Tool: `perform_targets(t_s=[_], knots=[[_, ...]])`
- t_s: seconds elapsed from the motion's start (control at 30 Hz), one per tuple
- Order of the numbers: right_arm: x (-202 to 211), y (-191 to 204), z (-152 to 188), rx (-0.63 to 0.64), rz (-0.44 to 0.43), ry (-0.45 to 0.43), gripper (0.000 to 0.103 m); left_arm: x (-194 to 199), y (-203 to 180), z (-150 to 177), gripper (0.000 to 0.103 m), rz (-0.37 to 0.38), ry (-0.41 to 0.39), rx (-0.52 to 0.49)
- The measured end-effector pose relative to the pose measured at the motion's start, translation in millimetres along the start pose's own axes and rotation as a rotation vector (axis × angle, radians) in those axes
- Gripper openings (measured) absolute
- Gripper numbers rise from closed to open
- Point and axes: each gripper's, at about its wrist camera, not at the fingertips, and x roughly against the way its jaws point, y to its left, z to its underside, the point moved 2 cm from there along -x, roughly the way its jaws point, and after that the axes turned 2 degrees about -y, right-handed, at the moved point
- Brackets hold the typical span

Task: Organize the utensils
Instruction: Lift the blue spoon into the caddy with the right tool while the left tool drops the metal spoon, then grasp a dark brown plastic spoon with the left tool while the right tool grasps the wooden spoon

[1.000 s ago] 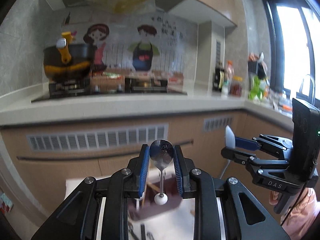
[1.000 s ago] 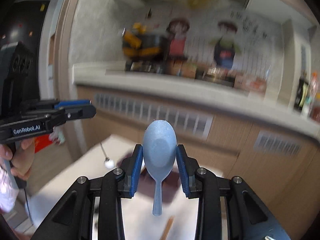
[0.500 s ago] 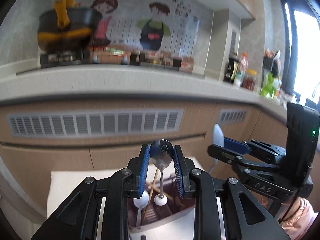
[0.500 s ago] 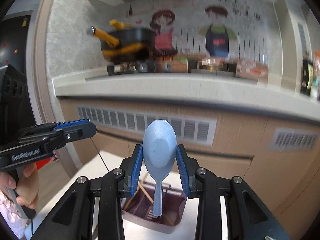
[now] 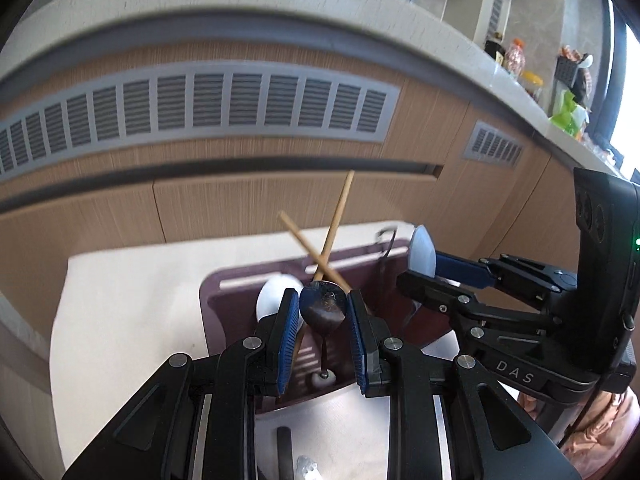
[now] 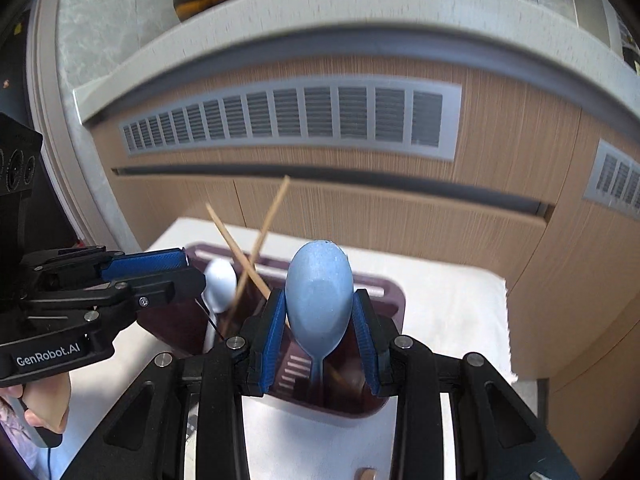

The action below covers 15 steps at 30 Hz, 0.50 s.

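Note:
My left gripper (image 5: 323,309) is shut on a metal spoon (image 5: 323,307), bowl up, its white-tipped handle hanging down into a dark maroon utensil holder (image 5: 212,304). My right gripper (image 6: 319,322) is shut on a light blue spoon (image 6: 319,300), bowl up, handle pointing down into the same holder (image 6: 394,300). The holder stands on a white cloth (image 5: 128,300) and holds two crossed wooden chopsticks (image 5: 334,228) and a white spoon (image 5: 276,292). Each gripper shows in the other's view: the right one (image 5: 424,264), the left one (image 6: 188,276).
Wooden cabinet fronts with grey vent grilles (image 5: 192,104) rise just behind the table. The countertop edge (image 6: 280,16) runs above them. A dark utensil handle (image 5: 285,448) lies on the cloth near the front edge. The white cloth's right edge (image 6: 506,320) is close to the cabinet.
Both grippers have tilted and moved down toward the holder with their spoons. The holder now fills the lower middle of both views, and the spoon handles reach into it.

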Motion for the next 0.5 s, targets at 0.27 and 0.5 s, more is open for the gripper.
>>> perform_targets(t_s=[0.27,0.5], knots=[[10,0,1,0.014,0.049,-0.015,0.044,11,2,7,0.026,-0.007,0.005,0.039],[60,-4,9,-0.003,0.073,-0.12,0.089,66,-1,14,0.033,-0.052,-0.082,0.036]])
